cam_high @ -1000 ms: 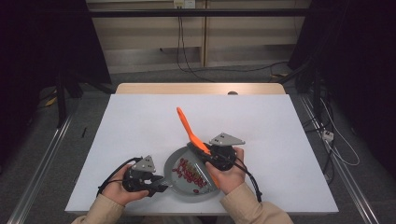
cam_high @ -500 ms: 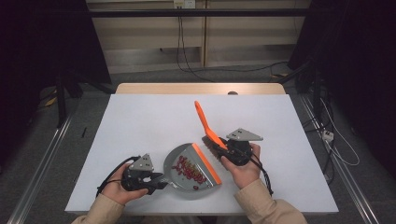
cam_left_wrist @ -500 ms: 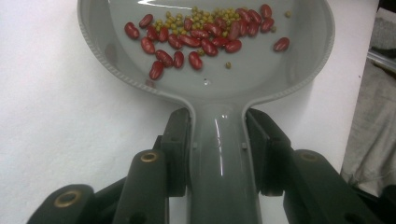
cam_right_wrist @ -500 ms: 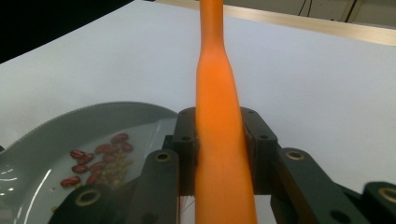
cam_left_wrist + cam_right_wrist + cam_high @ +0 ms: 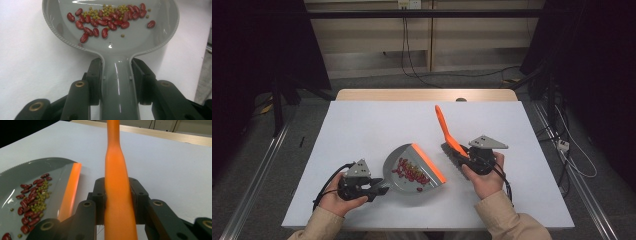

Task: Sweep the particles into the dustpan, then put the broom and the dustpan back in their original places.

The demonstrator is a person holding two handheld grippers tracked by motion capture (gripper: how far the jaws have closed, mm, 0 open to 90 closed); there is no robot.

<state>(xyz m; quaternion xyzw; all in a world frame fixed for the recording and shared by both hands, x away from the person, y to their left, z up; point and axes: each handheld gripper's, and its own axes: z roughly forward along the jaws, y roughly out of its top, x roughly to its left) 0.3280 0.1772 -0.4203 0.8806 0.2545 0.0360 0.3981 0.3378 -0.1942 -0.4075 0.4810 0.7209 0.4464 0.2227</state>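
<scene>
**Both hands low over the table, both grippers clamped**

The person's forearms come in from six o'clock, sleeves in tan. The left hand (image 5: 337,197) sits at about seven o'clock, wrapped around the left gripper (image 5: 379,189), which lies nearly level and points toward three o'clock. Its jaws are closed hard on a grey handle, pads pressing from both sides. The right hand (image 5: 484,177) is at about five o'clock, well apart from the left, gripping the right gripper (image 5: 459,155), which points toward ten o'clock. Its jaws pinch an orange handle between them. Cables trail back from each gripper along the wrists.
</scene>
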